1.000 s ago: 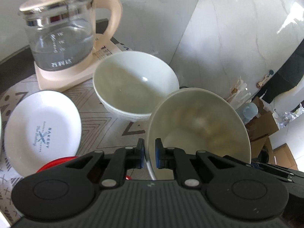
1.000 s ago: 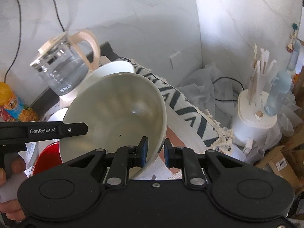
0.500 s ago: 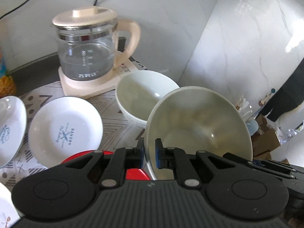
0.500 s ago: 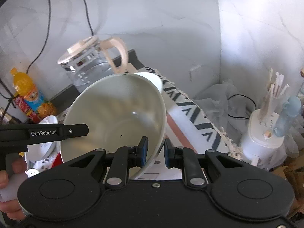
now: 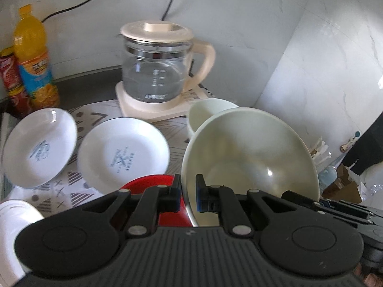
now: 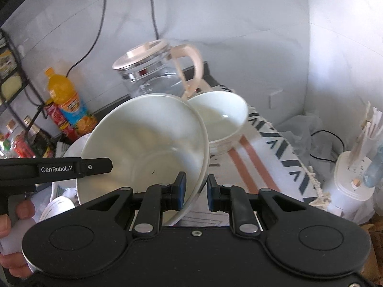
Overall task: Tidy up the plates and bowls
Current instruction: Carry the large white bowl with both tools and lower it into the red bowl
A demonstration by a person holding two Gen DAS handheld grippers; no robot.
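Two white plates (image 5: 79,148) lie on the left of the mat; both the left gripper (image 5: 187,196) and right gripper (image 6: 194,191) pinch the rim of the large bowl (image 5: 251,153), carried tilted above it. Judging by this, the carry is underway, and next comes nesting it squarely into the smaller bowl (image 6: 222,117) by the kettle (image 5: 158,69)

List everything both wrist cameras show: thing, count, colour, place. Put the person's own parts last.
large bowl: 1, pale cream, tilted, clamped at its rim by both grippers
small bowl: 1, cream-white, on the patterned mat behind the large bowl
white plates: 2 whole, with blue print, on the mat left of the bowls; part of another at the lower left edge
red dish: 1, red, mostly hidden behind the left gripper
glass kettle: 1, clear with beige lid, handle and base, by the wall
orange drink bottle: 1, far left
red can: 1, beside the bottle
patterned mat: 1, white with dark zigzags
left gripper: black, shut on the bowl rim
right gripper: black, shut on the bowl rim
hand: 1, holding the left gripper's handle
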